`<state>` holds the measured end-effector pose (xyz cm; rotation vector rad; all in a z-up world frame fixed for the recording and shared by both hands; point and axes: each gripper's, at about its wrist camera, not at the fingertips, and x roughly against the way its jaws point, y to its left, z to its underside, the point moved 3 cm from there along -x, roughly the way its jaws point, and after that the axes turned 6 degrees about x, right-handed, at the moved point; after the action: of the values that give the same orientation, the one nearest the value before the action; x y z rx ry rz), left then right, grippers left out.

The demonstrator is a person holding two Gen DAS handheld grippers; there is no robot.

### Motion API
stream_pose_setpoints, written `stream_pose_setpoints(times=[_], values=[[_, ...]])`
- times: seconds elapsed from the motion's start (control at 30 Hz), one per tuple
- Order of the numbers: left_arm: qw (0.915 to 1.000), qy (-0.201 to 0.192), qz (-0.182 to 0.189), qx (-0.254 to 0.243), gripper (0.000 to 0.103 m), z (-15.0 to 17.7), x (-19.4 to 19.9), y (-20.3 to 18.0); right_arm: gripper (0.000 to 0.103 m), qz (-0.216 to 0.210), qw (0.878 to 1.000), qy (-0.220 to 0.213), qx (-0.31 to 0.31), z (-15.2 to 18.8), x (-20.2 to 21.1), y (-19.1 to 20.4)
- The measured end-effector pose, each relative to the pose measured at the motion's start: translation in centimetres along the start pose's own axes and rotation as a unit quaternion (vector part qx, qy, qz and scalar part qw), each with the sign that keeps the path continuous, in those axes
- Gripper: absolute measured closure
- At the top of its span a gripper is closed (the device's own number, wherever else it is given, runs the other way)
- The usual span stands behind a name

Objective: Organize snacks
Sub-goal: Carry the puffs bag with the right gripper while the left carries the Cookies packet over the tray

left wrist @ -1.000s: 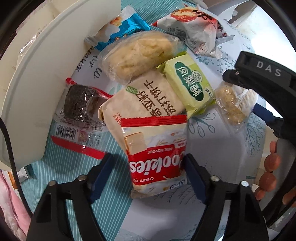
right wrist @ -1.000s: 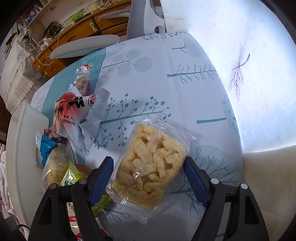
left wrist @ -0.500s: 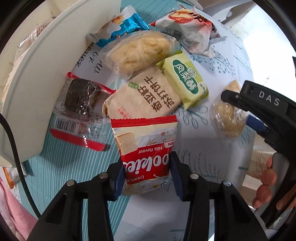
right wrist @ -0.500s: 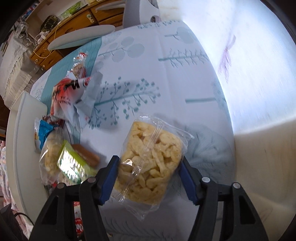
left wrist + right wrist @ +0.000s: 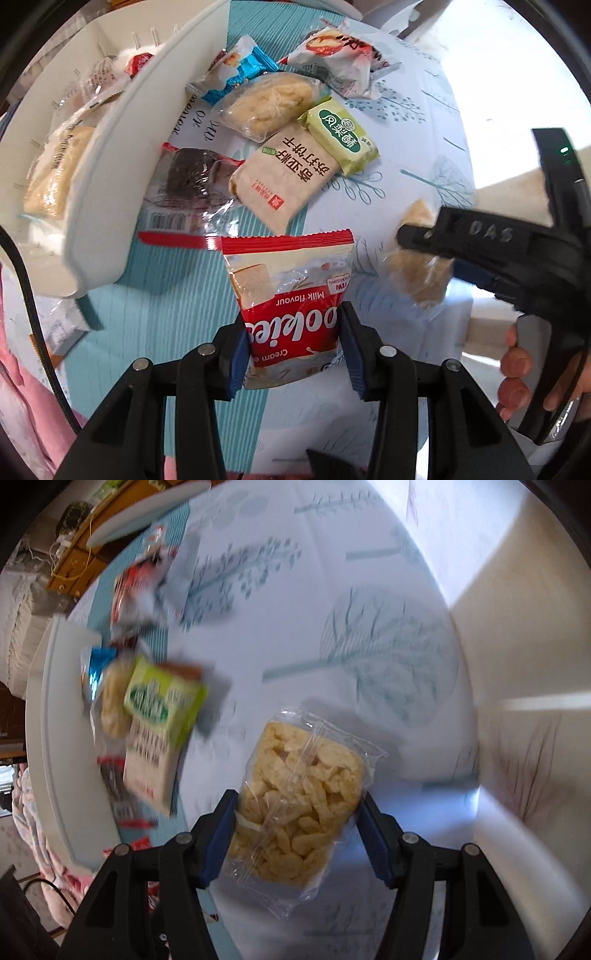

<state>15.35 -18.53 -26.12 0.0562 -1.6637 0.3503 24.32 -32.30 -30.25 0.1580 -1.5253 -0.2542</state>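
Snacks hang clear of the tabletop (image 5: 417,147), the left hand-held gripper (image 5: 291,349) clamped on a cookie pack's (image 5: 288,295) lower end and the right hand-held gripper (image 5: 297,834) clamped on a puffs bag (image 5: 303,797), whose slick film might slip.

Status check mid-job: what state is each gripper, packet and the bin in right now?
left gripper: shut on cookies packet, sealed
right gripper: shut on clear puffed-snack bag, sealed
white bin: open-topped, holding packets
green packet: sealed, lying on the tablecloth
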Motion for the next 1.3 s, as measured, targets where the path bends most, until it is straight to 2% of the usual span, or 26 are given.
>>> stream_pose_setpoints(times=[0.13, 0.27, 0.53, 0.8, 0.93, 1.1, 1.3], values=[[0.9999, -0.009, 0.001, -0.010, 0.060, 0.4, 2.1, 1.0, 0.040, -0.020, 0.999, 0.034, -0.012, 2.6, -0.5, 0.4], [0.9983, -0.050, -0.004, -0.030, 0.060, 0.1, 4.8, 1.8, 0.040, -0.038, 0.997, 0.061, -0.020, 4.9, -0.6, 1.5], [0.9911, -0.115, 0.016, -0.065, 0.060, 0.0, 10.1, 4.6, 0.040, -0.045, 0.997, 0.063, -0.002, 8.7, 0.3, 5.3], [0.9807, -0.165, 0.042, -0.097, 0.060, -0.6, 14.8, 8.6, 0.040, -0.040, 0.999, 0.029, 0.015, 10.5, 1.7, 10.8], [0.9753, -0.185, 0.051, -0.109, 0.060, -1.4, 16.6, 10.8, 0.040, -0.041, 0.999, 0.003, 0.019, 10.3, 2.7, 13.0], [0.9703, -0.204, 0.050, -0.121, 0.060, -2.8, 18.3, 13.3, 0.040, -0.044, 0.997, -0.050, 0.027, 10.0, 4.0, 16.3], [0.9682, -0.205, 0.050, -0.135, 0.060, -4.2, 18.7, 15.7, 0.040, -0.048, 0.989, -0.130, 0.042, 10.2, 6.5, 18.9]])
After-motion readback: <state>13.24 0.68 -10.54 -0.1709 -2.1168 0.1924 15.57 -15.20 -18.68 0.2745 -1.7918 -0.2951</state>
